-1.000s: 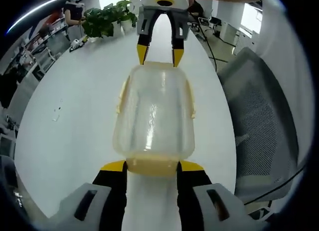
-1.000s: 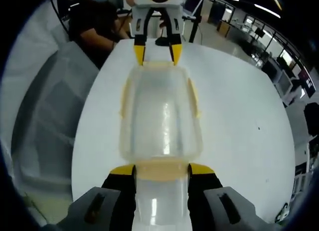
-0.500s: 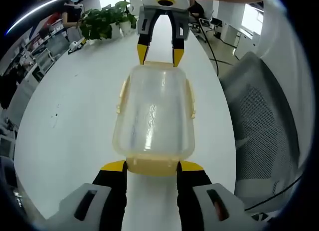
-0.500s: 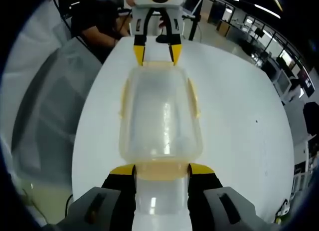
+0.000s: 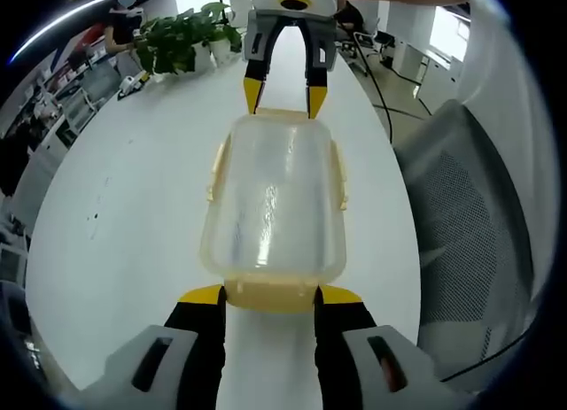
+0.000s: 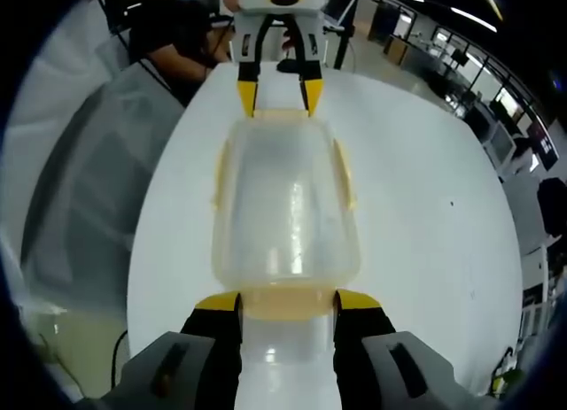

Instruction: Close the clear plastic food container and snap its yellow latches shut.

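Both your grippers, left [image 5: 270, 295] and right [image 6: 288, 302], sit spread at opposite end latches of the container [image 5: 275, 197] on the tabletop [image 5: 133, 206].

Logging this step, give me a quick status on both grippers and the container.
Left gripper and right gripper, jaws open, bracket opposite end latches of the clear container. Lid on; side latches look unsnapped. White table, nothing in the way.

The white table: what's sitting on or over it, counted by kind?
Clear plastic food containers: 1
Grippers: 2, the left gripper and the right gripper
Potted plants: 1
Total: 4
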